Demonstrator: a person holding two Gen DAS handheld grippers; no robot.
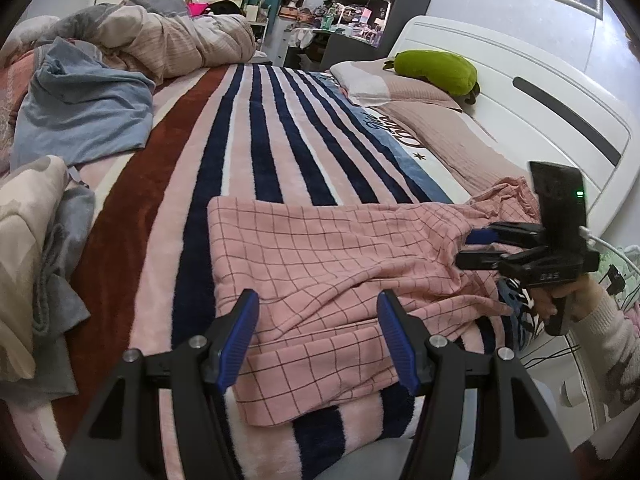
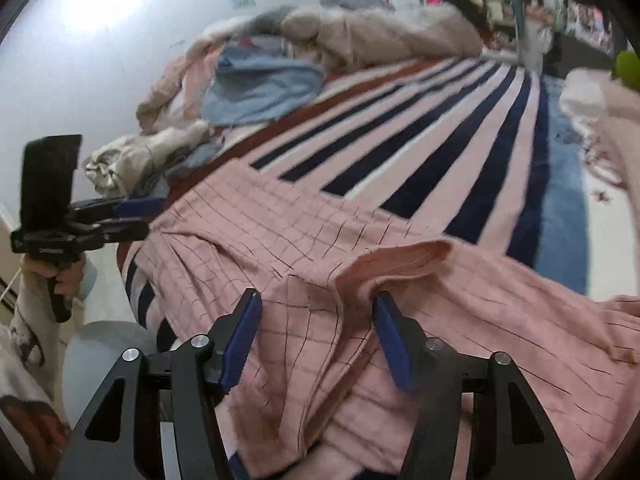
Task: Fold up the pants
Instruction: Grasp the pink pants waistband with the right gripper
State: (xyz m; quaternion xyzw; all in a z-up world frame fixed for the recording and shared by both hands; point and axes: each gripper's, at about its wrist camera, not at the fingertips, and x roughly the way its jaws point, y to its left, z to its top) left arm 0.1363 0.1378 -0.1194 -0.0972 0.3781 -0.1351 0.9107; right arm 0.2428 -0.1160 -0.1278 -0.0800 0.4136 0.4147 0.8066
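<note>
Pink checked pants (image 1: 332,264) lie across the near edge of the striped bed, legs to the left in the left wrist view. My left gripper (image 1: 318,320) is open, its blue pads hovering over the leg ends. My right gripper (image 2: 316,320) is open over the bunched waist part of the pants (image 2: 320,248), its right pad touching a raised fold. In the left wrist view the right gripper (image 1: 468,248) shows at the pants' right end. In the right wrist view the left gripper (image 2: 148,216) shows at the pants' left end.
The striped blanket (image 1: 256,140) covers the bed. A blue garment (image 1: 84,108) and a crumpled duvet (image 1: 172,40) lie at the far left, more clothes (image 1: 32,240) at the near left. Pillows (image 1: 400,88), a green plush (image 1: 436,68) and the white headboard (image 1: 520,92) are on the right.
</note>
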